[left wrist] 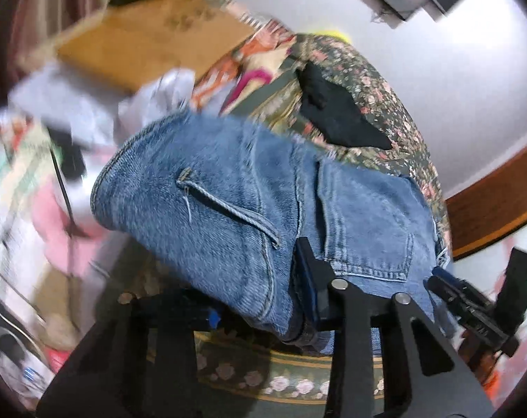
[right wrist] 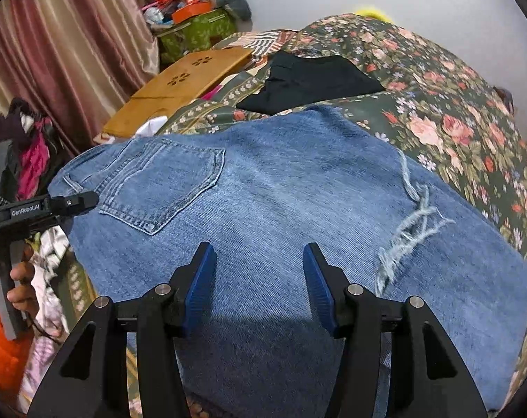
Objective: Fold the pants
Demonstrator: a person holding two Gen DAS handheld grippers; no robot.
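Note:
Blue jeans [right wrist: 298, 202] lie on a floral bedspread [right wrist: 455, 111], back pocket up, with a frayed rip [right wrist: 409, 230] at the right. My right gripper [right wrist: 260, 278] is open just above the denim and holds nothing. My left gripper [left wrist: 263, 299] has the waist end of the jeans [left wrist: 221, 202] draped between and over its fingers; the left finger is hidden by the cloth, so I cannot tell its state. The left gripper also shows in the right wrist view [right wrist: 71, 203], at the jeans' waist edge.
A folded black garment [right wrist: 312, 82] lies farther back on the bed. A wooden lap tray [right wrist: 179, 90] sits at the left bed edge, with curtains [right wrist: 61, 52] and cluttered boxes behind. Clothes are piled at the left. The right gripper shows at the right in the left wrist view [left wrist: 479, 306].

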